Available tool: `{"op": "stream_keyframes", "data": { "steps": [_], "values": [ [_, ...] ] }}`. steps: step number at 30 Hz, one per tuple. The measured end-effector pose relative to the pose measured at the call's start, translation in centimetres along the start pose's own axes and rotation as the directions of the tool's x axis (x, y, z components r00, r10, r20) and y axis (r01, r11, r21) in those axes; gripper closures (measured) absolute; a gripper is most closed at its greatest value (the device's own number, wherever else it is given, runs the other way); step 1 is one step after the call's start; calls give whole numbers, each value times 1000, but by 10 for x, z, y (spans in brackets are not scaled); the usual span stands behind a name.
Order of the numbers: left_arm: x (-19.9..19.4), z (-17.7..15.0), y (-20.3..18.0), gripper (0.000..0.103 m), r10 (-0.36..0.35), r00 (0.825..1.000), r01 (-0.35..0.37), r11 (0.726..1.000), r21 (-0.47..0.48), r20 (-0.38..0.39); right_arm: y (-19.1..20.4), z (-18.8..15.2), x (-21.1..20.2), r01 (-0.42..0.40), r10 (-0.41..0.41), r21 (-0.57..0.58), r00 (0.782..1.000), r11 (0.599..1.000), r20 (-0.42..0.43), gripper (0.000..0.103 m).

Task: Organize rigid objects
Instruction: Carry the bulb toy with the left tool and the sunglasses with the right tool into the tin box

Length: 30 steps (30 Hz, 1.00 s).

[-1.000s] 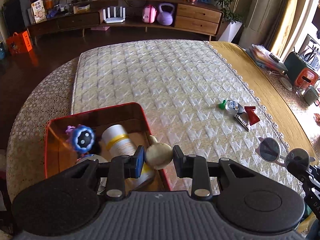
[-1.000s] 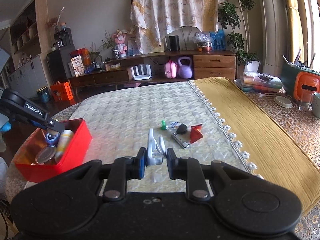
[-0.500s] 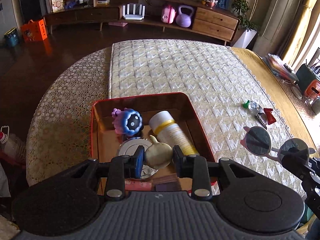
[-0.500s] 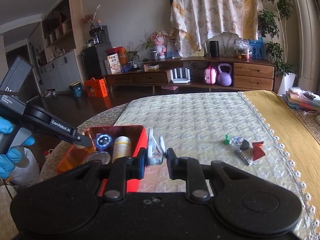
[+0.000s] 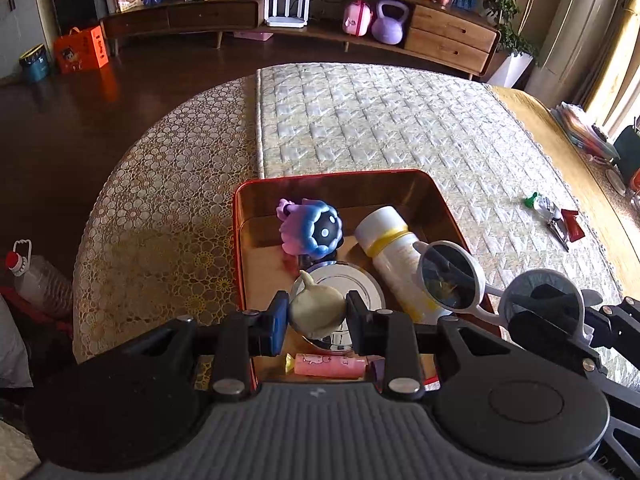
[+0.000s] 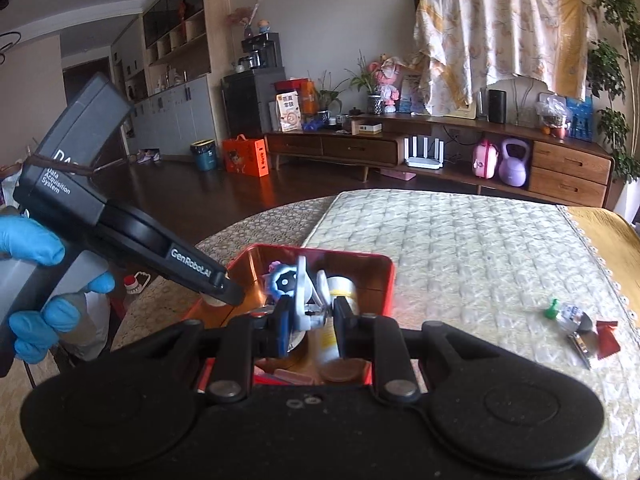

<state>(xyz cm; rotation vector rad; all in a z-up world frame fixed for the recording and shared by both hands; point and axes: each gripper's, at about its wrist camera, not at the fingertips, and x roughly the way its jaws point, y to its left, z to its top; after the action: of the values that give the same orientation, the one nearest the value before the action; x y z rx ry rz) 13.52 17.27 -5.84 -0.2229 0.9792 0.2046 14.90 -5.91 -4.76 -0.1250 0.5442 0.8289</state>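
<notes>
Left hand-held gripper [image 5: 317,316] pinching garlic-shaped piece [image 5: 318,310], right hand-held gripper [image 6: 308,316] clamping sunglasses [image 5: 480,284]; both above red tin [image 5: 244,208] rim.

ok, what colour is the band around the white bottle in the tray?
Yellow. The bottle is white with a yellow band near its cap end; the left wrist view shows it best.

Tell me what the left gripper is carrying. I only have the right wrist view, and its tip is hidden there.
Observer: The left gripper is shut on a small beige garlic-shaped piece.
Operator: What lies under it?
Observer: A round silver lid on the floor of the red tin.
Operator: My sunglasses show edge-on. What shape are they?
Observer: The sunglasses in the right gripper have round dark lenses, one over the tin's right rim.
</notes>
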Motion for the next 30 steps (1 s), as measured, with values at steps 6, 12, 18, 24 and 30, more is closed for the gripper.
{"op": "stream_keyframes", "data": {
  "steps": [6,12,18,24,30],
  "values": [
    [18,-1,4,73,1,999,-1,1000,10,-33,2,-4,21,25,-25,-27,999,999,-27,82],
    [30,-6,3,73,0,998,2,1000,31,-69,7,-10,40,40,-43,-64,998,997,-52,82],
    [37,-12,3,73,-2,996,6,999,35,-89,9,-17,52,38,-46,-85,995,996,-87,82],
    [37,-13,3,73,-3,996,6,999,32,-86,8,-23,55,22,-32,-79,991,997,-132,81],
    [37,-18,6,73,-19,996,21,1000,12,-92,10,-27,54,10,-21,-68,987,998,-160,77]
  ]
}}
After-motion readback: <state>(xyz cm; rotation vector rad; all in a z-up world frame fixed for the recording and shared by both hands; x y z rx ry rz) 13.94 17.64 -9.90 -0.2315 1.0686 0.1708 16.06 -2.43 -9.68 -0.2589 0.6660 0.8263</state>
